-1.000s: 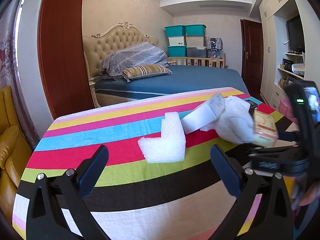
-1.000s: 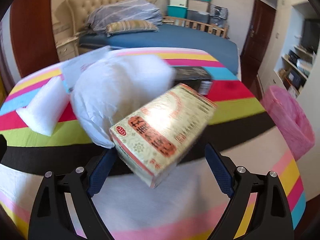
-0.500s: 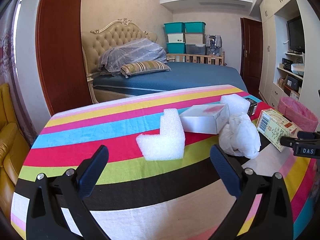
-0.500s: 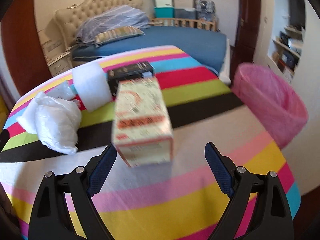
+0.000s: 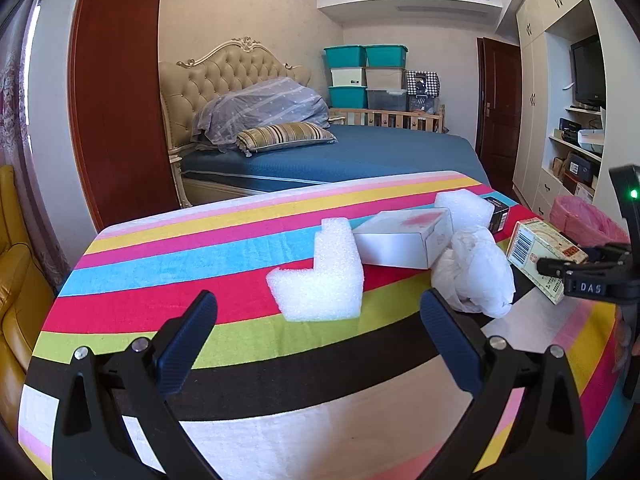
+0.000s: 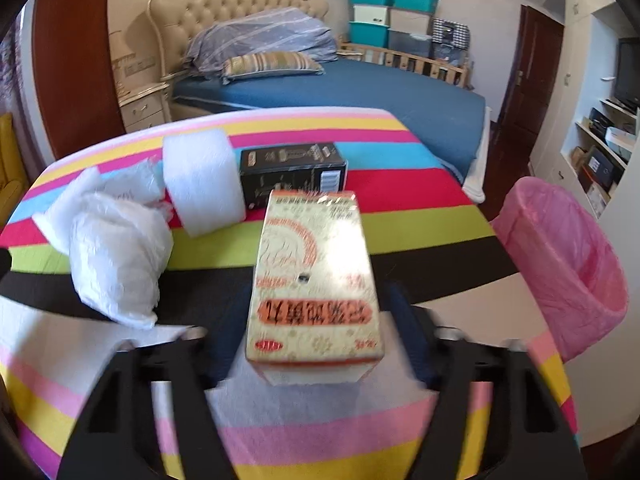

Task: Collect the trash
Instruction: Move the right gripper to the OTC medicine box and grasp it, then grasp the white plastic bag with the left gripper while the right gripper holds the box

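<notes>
cream-and-orange printed carton (image 6: 314, 276) | right hand-held gripper (image 6: 316, 332) closing around it | left hand-held gripper (image 5: 318, 336) released

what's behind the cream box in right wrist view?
A black box lies right behind the cream box, with a white foam block beside it. The black box's lower front edge is covered; whether the boxes touch is unclear.

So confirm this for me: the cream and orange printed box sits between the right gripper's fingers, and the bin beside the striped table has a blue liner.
One detail is off. The bin's liner is pink, not blue, as the right wrist view shows. The rest holds: the cream and orange printed box sits between the fingers of the right gripper, whose jaws are closing, and the bin stands beside the striped table.
</notes>
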`<state>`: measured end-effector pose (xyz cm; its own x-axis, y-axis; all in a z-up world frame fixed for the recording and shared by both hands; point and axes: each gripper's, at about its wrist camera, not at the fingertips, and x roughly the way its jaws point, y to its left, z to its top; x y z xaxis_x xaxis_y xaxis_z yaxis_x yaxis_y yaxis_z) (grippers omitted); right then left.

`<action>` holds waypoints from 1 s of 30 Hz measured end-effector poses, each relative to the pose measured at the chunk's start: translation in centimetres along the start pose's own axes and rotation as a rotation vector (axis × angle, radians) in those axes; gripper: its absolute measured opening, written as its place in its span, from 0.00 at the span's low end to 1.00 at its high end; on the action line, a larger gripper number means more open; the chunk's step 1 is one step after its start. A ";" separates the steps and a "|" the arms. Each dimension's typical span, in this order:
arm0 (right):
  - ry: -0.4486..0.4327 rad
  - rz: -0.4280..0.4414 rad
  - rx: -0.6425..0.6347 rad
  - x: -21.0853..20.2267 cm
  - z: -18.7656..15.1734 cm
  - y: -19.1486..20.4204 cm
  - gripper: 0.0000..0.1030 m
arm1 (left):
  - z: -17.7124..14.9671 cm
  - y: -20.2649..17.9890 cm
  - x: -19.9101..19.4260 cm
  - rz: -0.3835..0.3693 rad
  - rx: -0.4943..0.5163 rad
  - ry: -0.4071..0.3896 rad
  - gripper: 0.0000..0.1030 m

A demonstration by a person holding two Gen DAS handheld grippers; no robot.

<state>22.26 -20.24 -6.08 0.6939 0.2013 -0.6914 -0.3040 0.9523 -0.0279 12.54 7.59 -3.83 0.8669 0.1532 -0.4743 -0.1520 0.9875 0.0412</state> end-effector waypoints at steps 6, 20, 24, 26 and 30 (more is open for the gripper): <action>-0.092 0.009 0.021 -2.6 -1.1 -0.5 0.45 | -0.1 0.0 0.1 -0.008 -0.009 -0.004 0.95; -0.164 -0.038 0.132 -4.1 -1.7 -3.7 0.45 | 0.3 -3.4 -0.2 -0.141 0.011 0.015 0.95; -0.167 -0.033 0.133 -4.1 -1.7 -3.8 0.45 | 1.0 -5.8 0.8 -0.178 0.017 0.061 0.95; -0.166 -0.031 0.141 -4.2 -1.8 -3.9 0.45 | 1.2 -7.2 1.2 -0.168 0.029 0.086 0.95; -0.168 -0.021 0.161 -4.1 -1.8 -4.1 0.46 | 1.9 -10.0 3.1 -0.152 0.066 0.132 0.95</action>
<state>19.45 -25.44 -4.43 0.8020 0.2036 -0.5615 -0.1900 0.9782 0.0834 17.69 -1.78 -4.06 0.8070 0.0008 -0.5906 0.0107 0.9998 0.0159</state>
